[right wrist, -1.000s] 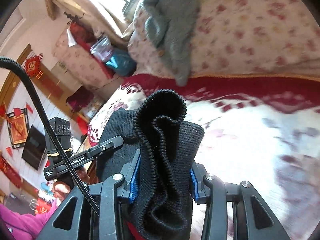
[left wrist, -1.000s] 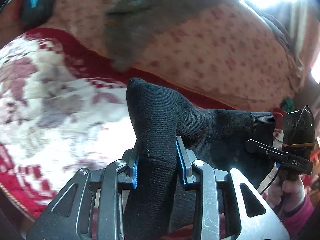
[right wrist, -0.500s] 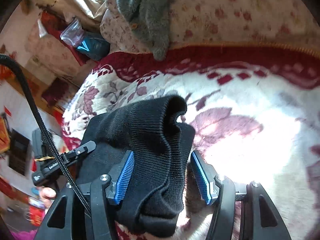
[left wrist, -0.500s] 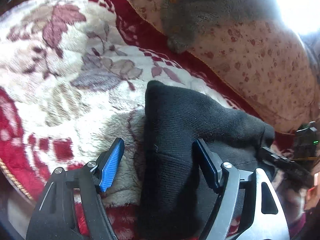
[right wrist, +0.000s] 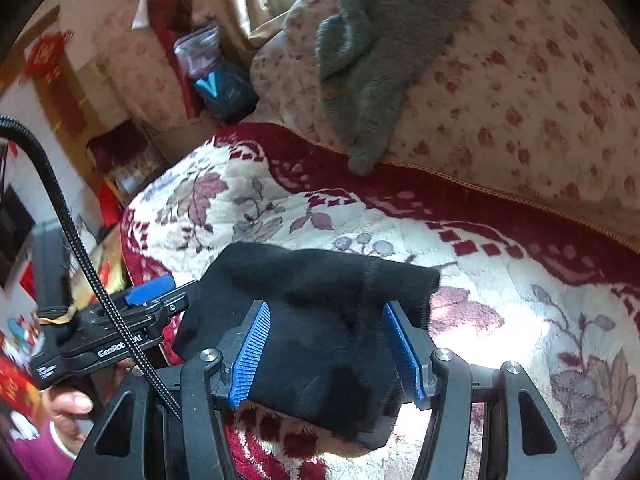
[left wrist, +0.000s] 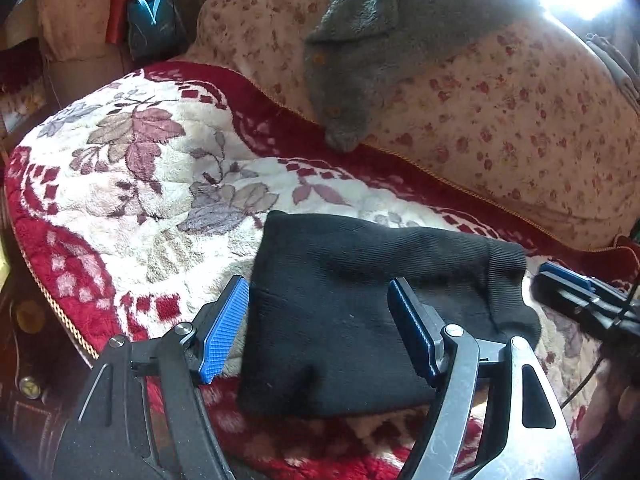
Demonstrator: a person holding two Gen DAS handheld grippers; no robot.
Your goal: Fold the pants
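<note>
1. We are looking down on the black pants (left wrist: 360,320), lying as a compact folded bundle on the floral blanket (left wrist: 132,184), with the near edge close to the blanket's red front border.

2. Our left gripper (left wrist: 320,336) is standing wide, its blue pads (left wrist: 222,330) clear of the cloth on both sides. The bundle's left edge is sitting in the gap between them, but nothing is pinching it.

3. Our right gripper (right wrist: 336,356) is holding about half open. The pants (right wrist: 316,320) are lying between its blue pads (right wrist: 252,354), and the cloth there is looking slack rather than squeezed, so we are reading it as let go.

4. The bundle's long axis is running side to side across both views, from the left gripper's end to the ribbed cuff end (left wrist: 508,280) on the right.

5. Each claw is sitting at its own end of that axis, both just at the near edge, pointing down and forward over the cloth toward the flowered cushion (left wrist: 500,120) and the grey garment (left wrist: 380,52) draped on it.

6. We are judging neither hand clearly nearer: the left is owning the plain end, the right the cuff end, where it is showing in the left view (left wrist: 580,300).

7. Any further fold, in our judgement, is turning on that axis, one end carried across toward the other.
</note>
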